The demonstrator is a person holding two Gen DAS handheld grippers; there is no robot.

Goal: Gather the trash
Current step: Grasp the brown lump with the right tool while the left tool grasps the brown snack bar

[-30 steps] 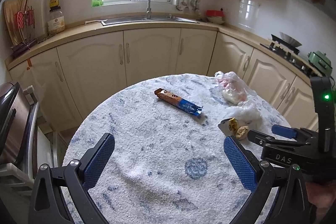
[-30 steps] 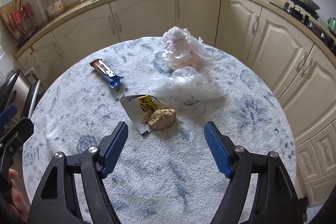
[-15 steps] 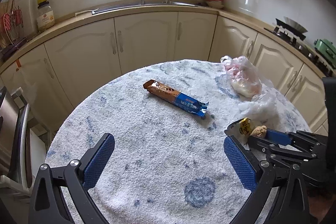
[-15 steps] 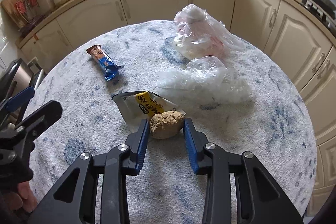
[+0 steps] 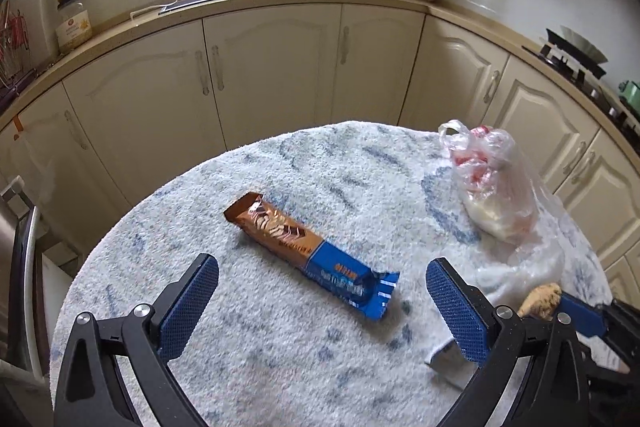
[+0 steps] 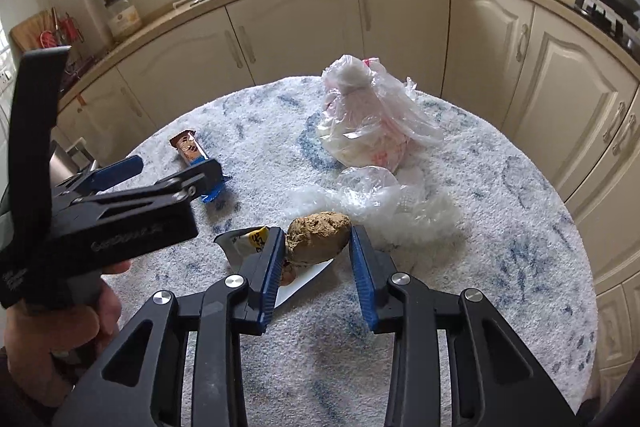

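Right gripper (image 6: 318, 251) clamps the brown lump (image 6: 318, 238) over a torn wrapper (image 6: 248, 241); left gripper (image 5: 320, 301) gapes wide, empty, above the snack bar (image 5: 308, 251), plastic bags (image 6: 368, 123) beyond

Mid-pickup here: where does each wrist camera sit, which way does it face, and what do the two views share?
Left wrist: on the left tongs, facing down over the table at the snack bar wrapper; both open pads show.
Right wrist: on the right tongs, facing down at the brown lump they grip; the person's hand holding the left tongs shows.
Shared: wrapper, lump, plastic bag, cabinets, sink.
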